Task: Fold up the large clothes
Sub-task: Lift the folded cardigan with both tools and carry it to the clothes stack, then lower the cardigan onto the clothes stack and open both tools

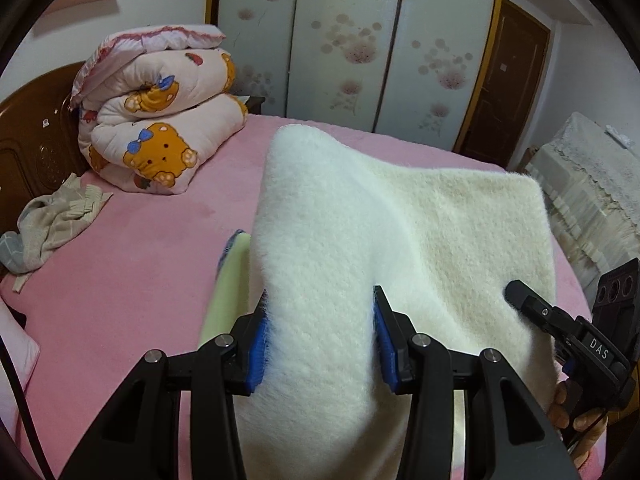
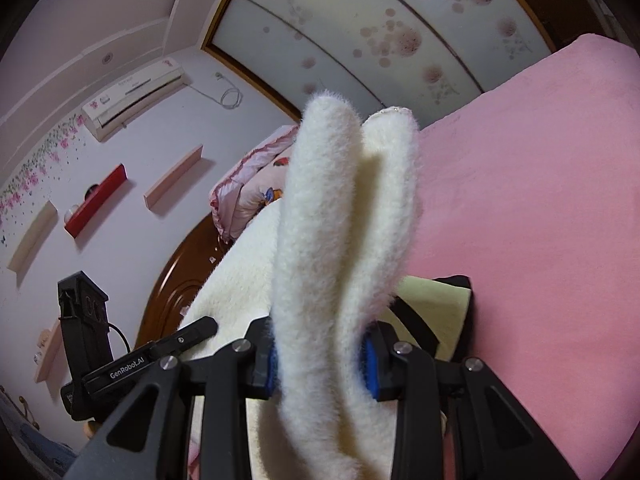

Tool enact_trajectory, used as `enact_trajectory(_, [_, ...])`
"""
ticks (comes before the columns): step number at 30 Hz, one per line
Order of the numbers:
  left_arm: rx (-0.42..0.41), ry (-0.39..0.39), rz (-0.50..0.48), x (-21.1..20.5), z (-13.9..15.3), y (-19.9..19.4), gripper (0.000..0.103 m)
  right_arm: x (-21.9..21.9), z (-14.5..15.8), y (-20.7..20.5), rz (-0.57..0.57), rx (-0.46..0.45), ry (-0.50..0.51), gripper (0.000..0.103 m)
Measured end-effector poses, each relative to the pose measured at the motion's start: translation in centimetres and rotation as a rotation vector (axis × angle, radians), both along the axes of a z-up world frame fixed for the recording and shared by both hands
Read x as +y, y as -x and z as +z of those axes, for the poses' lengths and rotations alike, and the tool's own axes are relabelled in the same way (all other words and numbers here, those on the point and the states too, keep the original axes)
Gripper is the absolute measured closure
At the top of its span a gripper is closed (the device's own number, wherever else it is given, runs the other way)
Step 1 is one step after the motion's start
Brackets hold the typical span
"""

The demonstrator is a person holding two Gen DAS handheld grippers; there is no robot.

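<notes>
A large white fluffy garment is held up above the pink bed. My left gripper is shut on a thick fold of it, which bulges between the blue pads. My right gripper is shut on a doubled fold of the same garment, and it shows at the right edge of the left wrist view. The left gripper's body shows at the lower left of the right wrist view. A pale yellow item lies under the garment; it also shows in the right wrist view.
A rolled bear-print quilt sits by the wooden headboard. A crumpled grey-beige garment lies at the bed's left. A floral wardrobe stands behind the bed. A lace-covered piece of furniture stands at the right.
</notes>
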State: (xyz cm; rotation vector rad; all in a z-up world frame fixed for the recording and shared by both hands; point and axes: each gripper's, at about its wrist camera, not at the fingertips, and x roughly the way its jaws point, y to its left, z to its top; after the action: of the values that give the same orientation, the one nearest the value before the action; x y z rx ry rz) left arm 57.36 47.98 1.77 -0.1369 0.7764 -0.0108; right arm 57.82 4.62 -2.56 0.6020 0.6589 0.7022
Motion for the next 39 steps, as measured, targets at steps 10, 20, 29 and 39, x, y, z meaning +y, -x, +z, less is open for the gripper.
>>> enact_trajectory(10, [0.085,-0.030,0.068,6.5,-10.2,-4.7,0.067,8.4,-11.1,-5.8,0.041,0.146,0.007,0.071])
enact_trajectory(20, [0.073,-0.031,0.022,6.9,-12.8,-5.6,0.056,7.1,-16.0,-6.2,-0.019,0.241,0.062,0.069])
enact_trajectory(29, [0.066,0.105,0.082,10.1,-15.4,-3.4,0.045,7.9,-15.7,-5.1,0.029,0.214,0.172,0.060])
enact_trajectory(39, [-0.100,0.024,0.058,5.5,-11.3,1.0,0.039,6.3,-11.2,0.0,-0.035,0.135,0.354,0.049])
